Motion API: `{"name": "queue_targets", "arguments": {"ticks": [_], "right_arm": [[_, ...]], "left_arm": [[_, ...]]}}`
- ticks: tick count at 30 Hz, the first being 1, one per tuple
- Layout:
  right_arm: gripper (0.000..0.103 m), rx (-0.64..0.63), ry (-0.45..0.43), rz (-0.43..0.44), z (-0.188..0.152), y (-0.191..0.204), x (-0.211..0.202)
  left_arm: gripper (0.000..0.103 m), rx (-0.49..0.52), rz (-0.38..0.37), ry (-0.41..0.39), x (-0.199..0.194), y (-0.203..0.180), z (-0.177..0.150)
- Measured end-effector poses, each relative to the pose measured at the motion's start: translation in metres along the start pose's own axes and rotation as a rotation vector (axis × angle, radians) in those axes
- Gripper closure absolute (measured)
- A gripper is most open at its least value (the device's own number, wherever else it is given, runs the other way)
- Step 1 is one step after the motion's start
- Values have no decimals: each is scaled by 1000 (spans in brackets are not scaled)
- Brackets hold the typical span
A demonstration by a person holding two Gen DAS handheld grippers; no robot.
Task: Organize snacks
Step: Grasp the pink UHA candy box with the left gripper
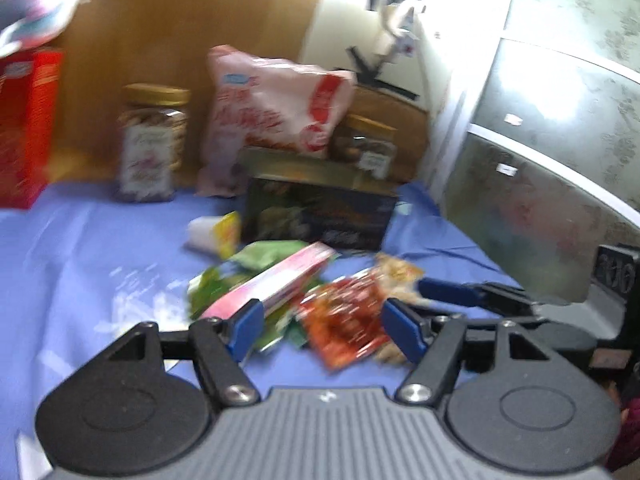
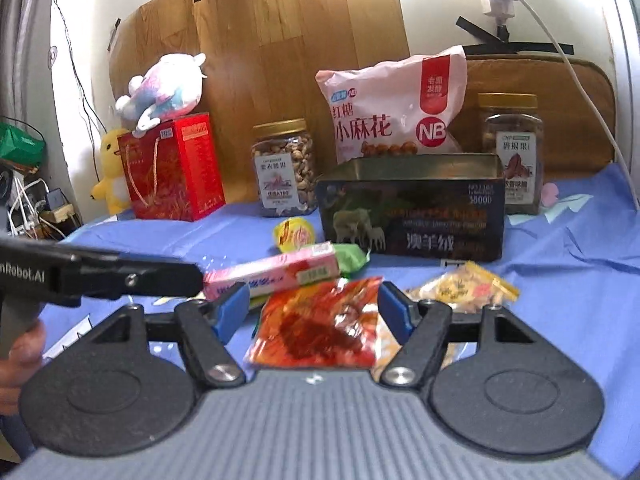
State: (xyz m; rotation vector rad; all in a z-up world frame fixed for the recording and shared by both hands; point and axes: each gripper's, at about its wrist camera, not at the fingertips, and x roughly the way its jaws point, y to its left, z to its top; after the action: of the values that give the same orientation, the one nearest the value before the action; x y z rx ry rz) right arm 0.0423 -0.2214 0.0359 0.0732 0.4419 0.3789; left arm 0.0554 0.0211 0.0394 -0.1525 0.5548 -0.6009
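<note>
A pile of small snacks lies on the blue cloth (image 2: 560,280): a red packet (image 2: 320,328), a pink box (image 2: 276,274), a green packet (image 2: 350,258), a yellow packet (image 2: 464,286) and a round yellow snack (image 2: 294,234). My right gripper (image 2: 312,312) is open, and the red packet lies on the cloth between its blue pads. My left gripper (image 1: 324,332) is open over the same pile, with the red packet (image 1: 344,320) and the end of the pink box (image 1: 276,288) between its pads. Behind the pile stands an open dark tin (image 2: 412,208).
Along the back stand a pink snack bag (image 2: 396,108), two gold-lidded nut jars (image 2: 284,168) (image 2: 514,152) and a red gift box (image 2: 176,168) with plush toys (image 2: 168,84). A hand (image 2: 20,356) is at the left. A grey frosted panel (image 1: 560,140) rises at the right of the left wrist view.
</note>
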Motion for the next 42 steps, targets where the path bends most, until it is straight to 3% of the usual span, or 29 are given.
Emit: {"name": "queue_targets", "arguments": {"ticks": [10, 15, 20, 25, 29, 33, 35, 39, 42], "right_arm": [[30, -12, 33, 13, -12, 28, 0], [31, -45, 58, 16, -14, 40, 6], [31, -98, 57, 23, -10, 52, 13], [31, -179, 42, 13, 2, 55, 26], [32, -94, 50, 5, 23, 29, 47], [40, 95, 77, -1, 44, -8, 72], [49, 168, 95, 5, 47, -22, 84], [71, 209, 139, 30, 45, -29, 97], [74, 197, 147, 60, 41, -21, 94]], "left_arm": [[36, -2, 94, -67, -20, 22, -20], [36, -45, 86, -114, -32, 37, -23], [36, -119, 63, -110, -32, 54, -24], [36, -121, 51, -98, -26, 55, -19], [36, -139, 33, -65, -12, 52, -7], [37, -214, 8, -27, 7, 57, 2], [39, -236, 11, -10, 17, 58, 5], [56, -269, -7, 40, 35, 58, 4], [61, -290, -15, 75, 41, 60, 0]]}}
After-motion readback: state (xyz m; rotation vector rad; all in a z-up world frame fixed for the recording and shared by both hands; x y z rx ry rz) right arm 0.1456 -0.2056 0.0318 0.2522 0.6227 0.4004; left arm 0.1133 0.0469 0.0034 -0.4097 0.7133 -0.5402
